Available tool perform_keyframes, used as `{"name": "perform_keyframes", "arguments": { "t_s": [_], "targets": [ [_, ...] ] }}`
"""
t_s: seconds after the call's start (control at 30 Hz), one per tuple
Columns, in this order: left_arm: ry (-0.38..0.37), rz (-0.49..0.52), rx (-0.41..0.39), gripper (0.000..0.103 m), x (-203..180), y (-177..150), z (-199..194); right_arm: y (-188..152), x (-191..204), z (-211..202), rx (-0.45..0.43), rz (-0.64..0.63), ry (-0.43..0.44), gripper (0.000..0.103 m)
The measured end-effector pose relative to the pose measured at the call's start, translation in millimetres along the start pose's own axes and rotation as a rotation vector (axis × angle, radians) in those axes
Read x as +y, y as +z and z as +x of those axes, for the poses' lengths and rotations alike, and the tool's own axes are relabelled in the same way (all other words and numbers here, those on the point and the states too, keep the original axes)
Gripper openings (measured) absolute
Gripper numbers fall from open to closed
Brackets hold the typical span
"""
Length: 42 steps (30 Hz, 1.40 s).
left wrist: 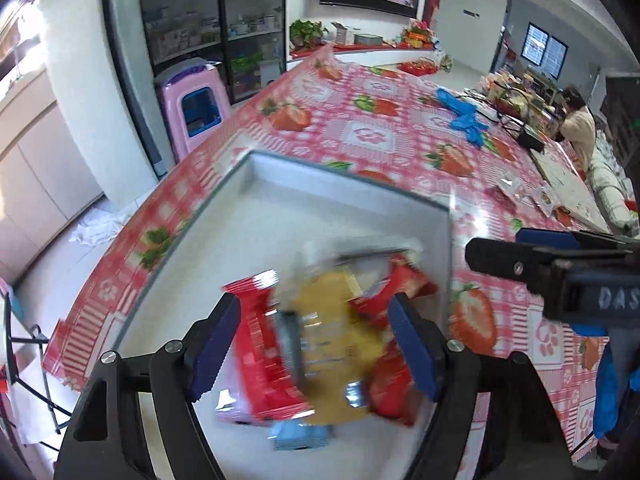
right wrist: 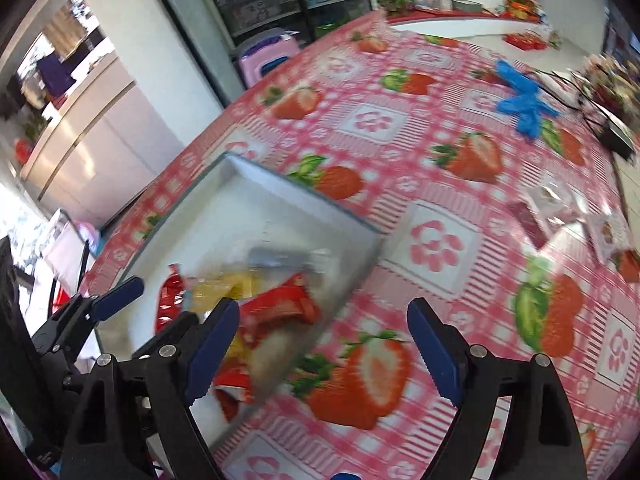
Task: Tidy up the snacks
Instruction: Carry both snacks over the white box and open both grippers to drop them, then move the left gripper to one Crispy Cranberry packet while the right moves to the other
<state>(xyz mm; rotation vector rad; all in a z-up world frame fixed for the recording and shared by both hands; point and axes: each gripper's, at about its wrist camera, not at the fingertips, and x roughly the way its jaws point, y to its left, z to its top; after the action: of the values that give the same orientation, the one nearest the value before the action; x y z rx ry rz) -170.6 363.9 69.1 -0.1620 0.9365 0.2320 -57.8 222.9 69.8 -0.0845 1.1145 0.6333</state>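
Left gripper (left wrist: 314,342): jaws wide, over the box (left wrist: 256,168), gripping nothing.
Right gripper (right wrist: 320,350): jaws wide, empty, at the box's edge.
Snacks (left wrist: 320,336): heaped in the box.
Left: two packets (right wrist: 554,208) out on the cloth (right wrist: 440,160).

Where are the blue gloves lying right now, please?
The blue gloves lie on the strawberry tablecloth, far right in both views, well beyond the white box, beside black cables.

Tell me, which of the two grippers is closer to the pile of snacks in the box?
Left. The left gripper hangs open right above the snack pile in the white box. The right gripper is open too, off to the side over the box's edge and the tablecloth.
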Motion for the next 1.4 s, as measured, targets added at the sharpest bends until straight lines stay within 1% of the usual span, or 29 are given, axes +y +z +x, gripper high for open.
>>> {"name": "perform_keyframes", "arguments": {
  "t_s": [0.07,0.13,0.27,0.37,0.4,0.47,0.5,0.6,0.67,0.8,1.0,1.1,1.17,1.27,1.33,1.4],
  "targets": [
    [-0.024,0.019,0.003,0.081,-17.3,7.1,-0.8,1.9,-23.0,-6.7,-0.008,0.054,-0.017,0.087],
    [-0.053,0.053,0.004,0.082,-41.3,15.7,-2.5,1.9,-57.0,-16.8,-0.021,0.125,-0.040,0.087],
    [-0.085,0.123,0.008,0.082,-82.1,32.6,-3.4,1.2,-114.3,-32.0,-0.042,0.244,-0.085,0.087],
    [-0.105,0.208,0.002,0.082,-117.1,51.7,-1.7,0.4,-162.3,-45.5,-0.057,0.357,-0.136,0.087],
    [-0.109,0.234,0.000,0.082,-125.7,57.6,-0.8,-0.5,-182.3,-51.5,-0.069,0.414,-0.152,0.087],
    [-0.135,0.301,0.003,0.084,-147.2,73.2,4.8,-1.0,-205.3,-57.2,-0.088,0.488,-0.163,0.087],
    [-0.142,0.320,0.000,0.085,-154.3,78.5,8.2,-1.8,-218.6,-60.2,-0.104,0.544,-0.163,0.087],
    [-0.171,0.377,0.002,0.086,-181.2,95.1,28.2,-2.1,-241.7,-57.6,-0.135,0.664,-0.142,0.087],
    [-0.188,0.402,0.011,0.086,-193.5,97.7,41.2,0.0,-249.2,-49.9,-0.152,0.710,-0.152,0.087],
    [-0.185,0.425,0.025,0.086,-216.3,98.4,78.0,3.4,-255.5,-35.1,-0.170,0.755,-0.172,0.087],
    [-0.191,0.410,-0.034,0.086,-237.2,107.1,112.7,11.4,-266.4,-15.0,-0.196,0.810,-0.215,0.087],
    [-0.167,0.441,-0.072,0.086,-249.6,111.0,125.5,18.0,-272.9,-6.1,-0.205,0.839,-0.243,0.087],
    [-0.156,0.461,-0.082,0.086,-257.3,112.5,136.1,24.2,-273.7,-1.9,-0.204,0.820,-0.268,0.087],
    [-0.162,0.477,-0.079,0.086,-266.4,113.9,147.6,34.7,-270.3,5.3,-0.196,0.774,-0.293,0.087],
    [-0.167,0.491,-0.068,0.086,-272.9,113.5,155.4,41.2,-266.3,11.1,-0.182,0.727,-0.325,0.087],
    [-0.174,0.501,-0.039,0.086,-278.1,110.9,165.5,44.3,-264.0,13.6,-0.175,0.691,-0.339,0.087]
  ]
}}
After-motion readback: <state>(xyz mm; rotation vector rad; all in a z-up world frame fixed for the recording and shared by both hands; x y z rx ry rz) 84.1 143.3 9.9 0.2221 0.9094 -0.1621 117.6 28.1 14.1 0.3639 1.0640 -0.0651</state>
